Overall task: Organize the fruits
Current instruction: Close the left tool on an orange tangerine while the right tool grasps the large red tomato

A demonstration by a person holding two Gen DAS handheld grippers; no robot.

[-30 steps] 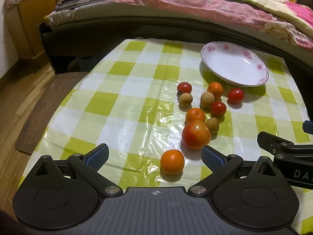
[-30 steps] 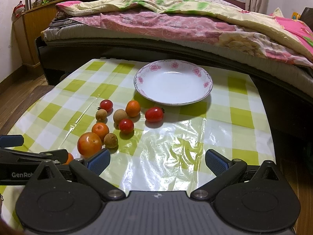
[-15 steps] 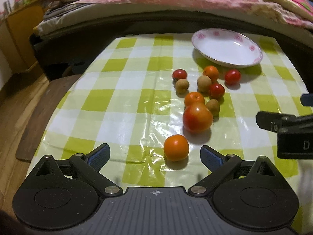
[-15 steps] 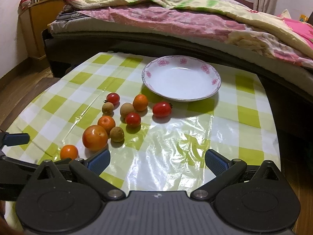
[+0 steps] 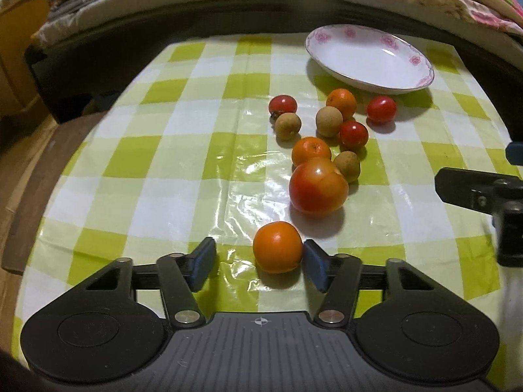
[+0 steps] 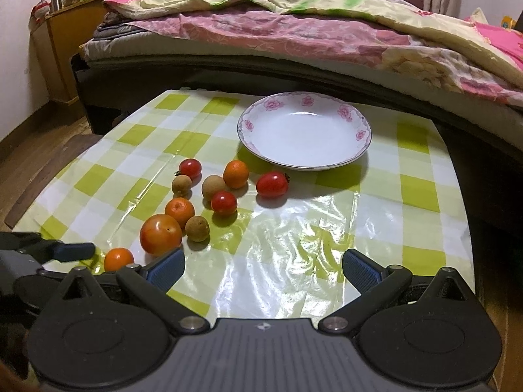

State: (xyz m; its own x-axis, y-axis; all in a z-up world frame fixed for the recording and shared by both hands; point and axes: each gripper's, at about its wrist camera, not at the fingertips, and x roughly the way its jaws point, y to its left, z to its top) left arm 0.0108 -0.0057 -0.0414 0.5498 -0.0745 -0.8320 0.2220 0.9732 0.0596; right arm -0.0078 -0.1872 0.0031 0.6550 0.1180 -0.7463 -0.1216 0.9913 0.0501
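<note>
We see L gripper [image 5: 258,261] jaws part-open around small orange [image 5: 277,247]: its R finger [image 5: 314,265] touches fruit, L finger [image 5: 202,258] apart. Big tomato [image 5: 317,187] just ahead, rest of fruit pile beyond, plate [image 5: 369,57] far ahead-right. R gripper [image 6: 261,268] wide, empty, over checked cloth [image 6: 294,238]; plate ahead.

Fruits [image 5: 318,150] lie on table [image 5: 163,163]; plate [image 5: 369,57] behind them.
</note>
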